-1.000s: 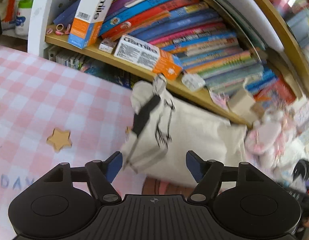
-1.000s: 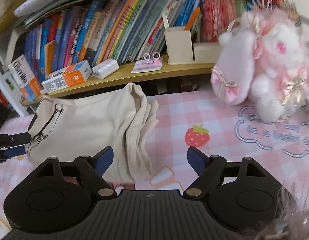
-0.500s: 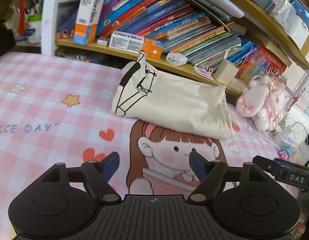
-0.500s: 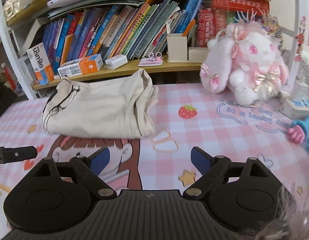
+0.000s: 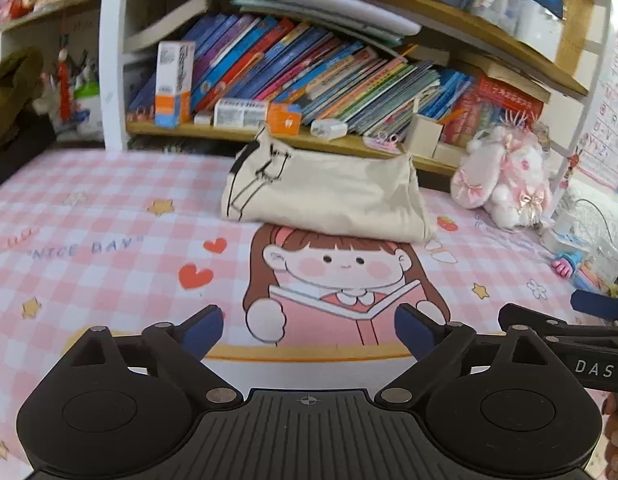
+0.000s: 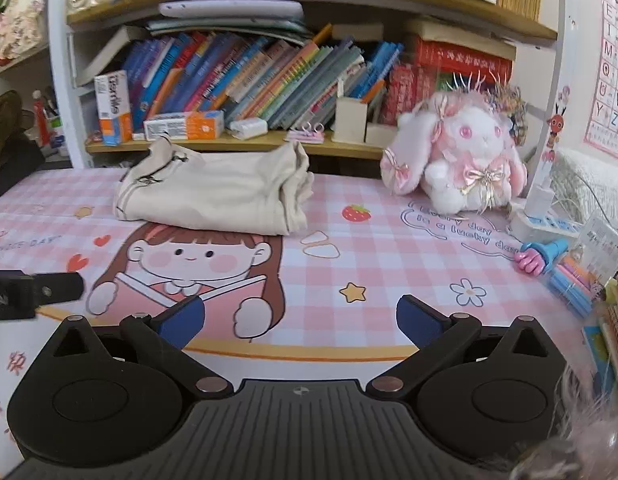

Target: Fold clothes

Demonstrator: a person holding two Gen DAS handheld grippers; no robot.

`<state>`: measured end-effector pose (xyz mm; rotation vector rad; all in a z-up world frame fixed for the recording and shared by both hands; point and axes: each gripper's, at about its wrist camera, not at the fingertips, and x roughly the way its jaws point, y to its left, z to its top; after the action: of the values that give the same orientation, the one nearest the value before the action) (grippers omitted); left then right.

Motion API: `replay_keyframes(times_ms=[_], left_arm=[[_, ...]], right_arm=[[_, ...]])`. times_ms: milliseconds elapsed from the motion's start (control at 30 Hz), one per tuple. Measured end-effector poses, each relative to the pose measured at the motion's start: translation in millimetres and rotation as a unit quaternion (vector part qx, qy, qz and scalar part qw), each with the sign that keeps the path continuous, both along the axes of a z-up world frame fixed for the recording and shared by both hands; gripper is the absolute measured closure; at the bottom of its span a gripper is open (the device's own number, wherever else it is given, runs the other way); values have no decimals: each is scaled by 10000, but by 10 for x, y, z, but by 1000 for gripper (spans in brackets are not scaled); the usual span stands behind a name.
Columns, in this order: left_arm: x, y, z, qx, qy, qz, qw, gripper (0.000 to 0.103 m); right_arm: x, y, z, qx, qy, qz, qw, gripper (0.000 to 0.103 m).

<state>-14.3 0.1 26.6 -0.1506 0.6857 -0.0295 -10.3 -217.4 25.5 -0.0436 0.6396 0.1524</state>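
Note:
A cream garment [image 5: 329, 196] with a black line drawing lies folded into a flat bundle at the far side of the pink checked mat [image 5: 109, 240], just under the bookshelf; the right wrist view shows the garment [image 6: 213, 196] too. My left gripper [image 5: 309, 326] hovers well short of it over the cartoon girl print, jaws opening wide with nothing between them. My right gripper [image 6: 301, 316] hangs beside it, also opening and empty. Each gripper's body shows at the edge of the other's view.
A pink and white plush rabbit [image 6: 461, 160] sits at the back right of the mat. A power strip [image 6: 545, 220], a pink toy [image 6: 537, 258] and pens crowd the right edge. The bookshelf [image 5: 329, 80] with books and boxes rises behind the garment.
Both grippers have pulled back from the garment toward the near edge and opened wider. The garment, loose and lifted at its left end a second ago, now lies flat and folded.

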Motion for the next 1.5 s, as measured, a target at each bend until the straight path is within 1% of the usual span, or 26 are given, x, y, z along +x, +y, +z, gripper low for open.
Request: replay_keyframes(times_ms=[100,200,333,533,933,1500], left_arm=[[-31,-19,46,80,-119,79,9999,6],[-50,-3,60,80,-117,137,9998,4],[-82,-13,59,151,-85,155,9997,4],[-151,-42,81,268,-182,131,9994,3],[-185,-42,100,351,-262,183,9989,2],[-150,-45,73,417,-216,171,9988,2]], right_arm=[[-21,-3,42,26,-45,1,10000,0],[-50,-15,67,70,-78,-63,9999,0],[-76,-53,53,170,17,-176,9997,0],[-116,-95,32,225,93,-313,9992,0],[-152,-87,38,219,60,-262,9994,0],[-112,-65,20,178,95,-225,9995,0]])
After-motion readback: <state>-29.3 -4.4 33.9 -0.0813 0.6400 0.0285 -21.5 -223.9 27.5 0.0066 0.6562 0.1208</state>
